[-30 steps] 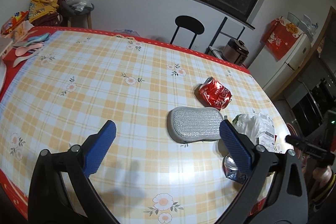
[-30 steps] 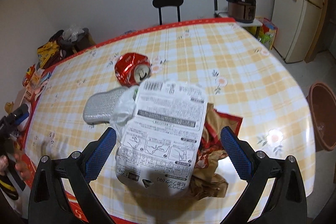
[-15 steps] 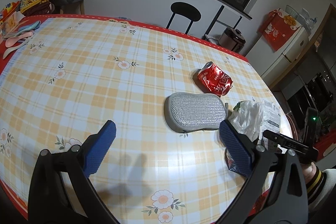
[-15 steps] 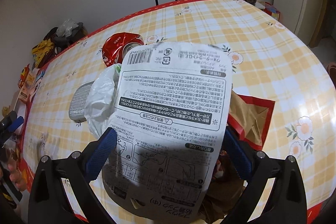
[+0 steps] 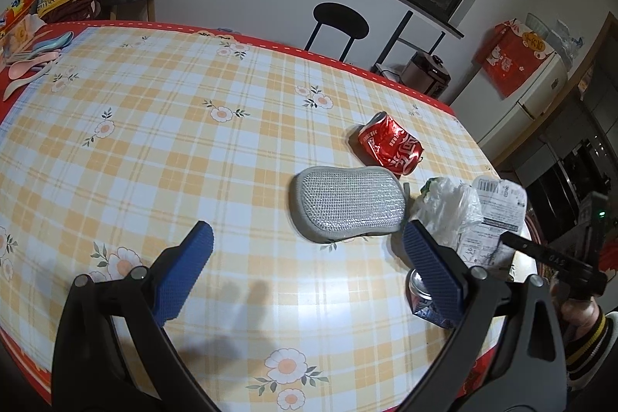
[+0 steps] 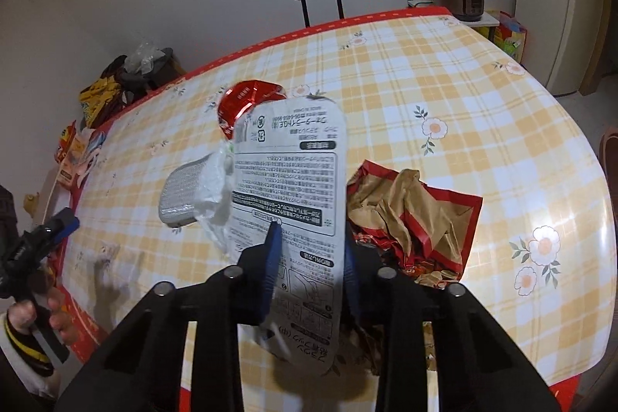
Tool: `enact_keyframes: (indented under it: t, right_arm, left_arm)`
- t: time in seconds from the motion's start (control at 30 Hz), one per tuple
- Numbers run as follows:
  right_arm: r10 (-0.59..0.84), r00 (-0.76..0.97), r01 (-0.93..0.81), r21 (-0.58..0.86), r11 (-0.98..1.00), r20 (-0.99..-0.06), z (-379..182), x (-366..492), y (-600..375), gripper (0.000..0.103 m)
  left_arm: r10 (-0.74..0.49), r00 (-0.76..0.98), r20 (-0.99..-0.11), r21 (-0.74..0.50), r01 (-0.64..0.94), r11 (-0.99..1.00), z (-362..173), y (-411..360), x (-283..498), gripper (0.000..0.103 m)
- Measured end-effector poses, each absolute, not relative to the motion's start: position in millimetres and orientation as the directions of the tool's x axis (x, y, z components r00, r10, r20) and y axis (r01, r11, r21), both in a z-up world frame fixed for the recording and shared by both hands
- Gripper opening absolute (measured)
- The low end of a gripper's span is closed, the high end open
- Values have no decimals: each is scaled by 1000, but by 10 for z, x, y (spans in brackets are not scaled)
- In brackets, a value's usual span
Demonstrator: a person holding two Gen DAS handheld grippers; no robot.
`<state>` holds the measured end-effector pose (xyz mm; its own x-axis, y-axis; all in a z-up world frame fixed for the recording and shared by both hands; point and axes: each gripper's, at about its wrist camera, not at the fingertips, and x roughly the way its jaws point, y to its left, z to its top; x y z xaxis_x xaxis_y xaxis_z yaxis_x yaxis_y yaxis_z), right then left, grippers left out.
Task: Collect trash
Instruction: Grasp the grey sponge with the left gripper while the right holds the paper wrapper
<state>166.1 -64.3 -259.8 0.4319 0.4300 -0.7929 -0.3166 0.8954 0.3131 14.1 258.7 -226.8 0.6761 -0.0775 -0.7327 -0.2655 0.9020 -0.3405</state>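
On the checked tablecloth (image 5: 154, 141) lie a crushed red can (image 5: 390, 149), a grey scrubbing sponge (image 5: 347, 203) and a crumpled clear bag (image 5: 448, 207). My right gripper (image 6: 311, 249) has its jaws closing on a white printed plastic package (image 6: 289, 172). Its blue pads press the package from both sides and fold it narrow. A crumpled brown-and-red wrapper (image 6: 409, 215) lies just right of it. My left gripper (image 5: 307, 232) hangs open above the table, in front of the sponge, with nothing between its fingers. A small blue can (image 5: 421, 292) stands behind its right finger.
Pastel spoons (image 5: 31, 64) lie at the table's far left. A black chair (image 5: 340, 21) and a rice cooker (image 5: 425, 74) stand beyond the far edge. A brown bin (image 6: 610, 157) sits on the floor to the right. A hand with a striped cuff (image 6: 23, 331) holds the left gripper.
The right gripper's jaws went from wide apart to pinching the white package, which has folded narrower. The left gripper has hardly moved.
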Motion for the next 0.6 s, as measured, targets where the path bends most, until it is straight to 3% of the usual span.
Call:
enact_keyframes:
  t: [0.3, 0.6]
  right_arm:
    - [517, 434, -382, 369, 847, -738, -2309, 1513, -606, 7]
    - [512, 498, -385, 351, 854, -700, -1934, 1416, -703, 3]
  left_arm:
    - [-97, 676, -730, -337, -232, 913, -2240, 2473, 200, 97]
    - [-131, 669, -731, -308, -153, 939, -2271, 2353, 336, 97]
